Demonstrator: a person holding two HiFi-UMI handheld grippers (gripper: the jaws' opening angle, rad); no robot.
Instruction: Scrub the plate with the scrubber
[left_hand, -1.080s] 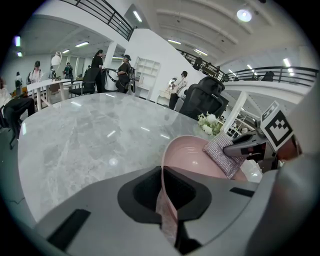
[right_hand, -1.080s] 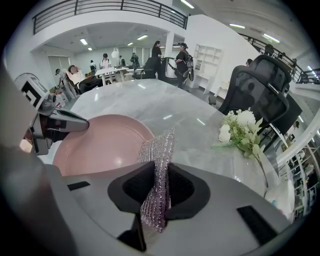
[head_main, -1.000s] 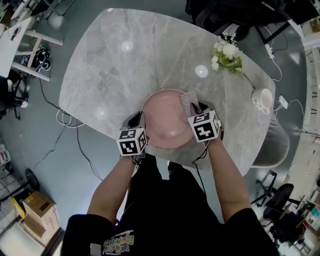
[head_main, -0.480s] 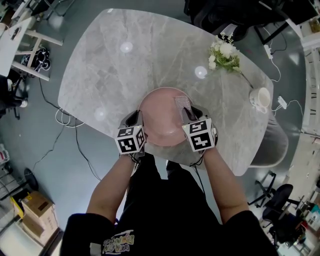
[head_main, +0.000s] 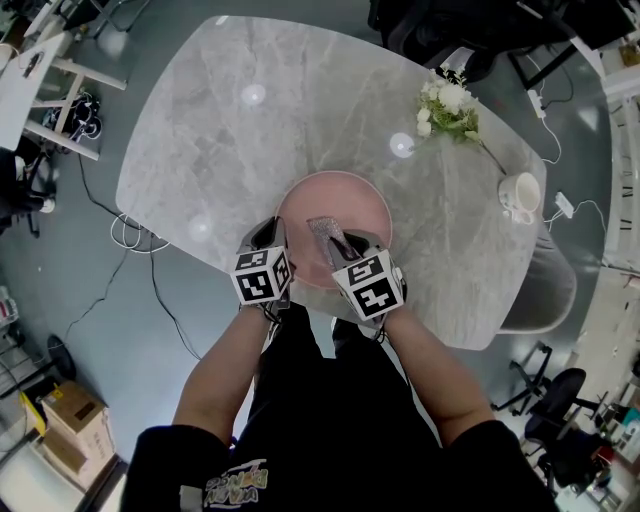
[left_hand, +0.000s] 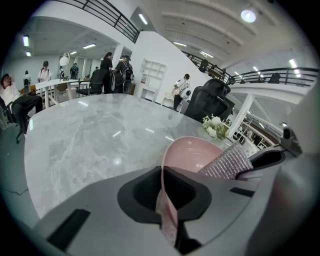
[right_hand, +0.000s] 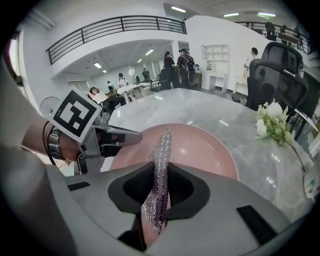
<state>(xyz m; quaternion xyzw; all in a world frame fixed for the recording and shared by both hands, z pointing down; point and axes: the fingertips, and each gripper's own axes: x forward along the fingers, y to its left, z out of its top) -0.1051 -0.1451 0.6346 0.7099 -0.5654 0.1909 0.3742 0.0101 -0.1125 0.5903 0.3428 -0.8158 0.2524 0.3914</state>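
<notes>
Quick status from my end. The left gripper (head_main: 270, 238) has its fingers squeezed together on the near-left rim of the pink plate (head_main: 352, 200), pinning it close to my edge of the desk (head_main: 220, 120). The right gripper (head_main: 348, 250) has its fingers clamped on the sparkly scrubber (head_main: 326, 232).

What matters for the next stroke is that the scrubber sticks out ahead of the right fingers. Its long axis points away from me and a touch left, right over the plate's hollow. It stands on edge in the grip, so I'd guess I need to press down or roll it flatter to get real contact. I can't tell if it's actually touching yet.

Count: one plate, one scrubber, plus one cup (head_main: 521, 197) and one bunch of flowers (head_main: 447, 105) well off to the right.
</notes>
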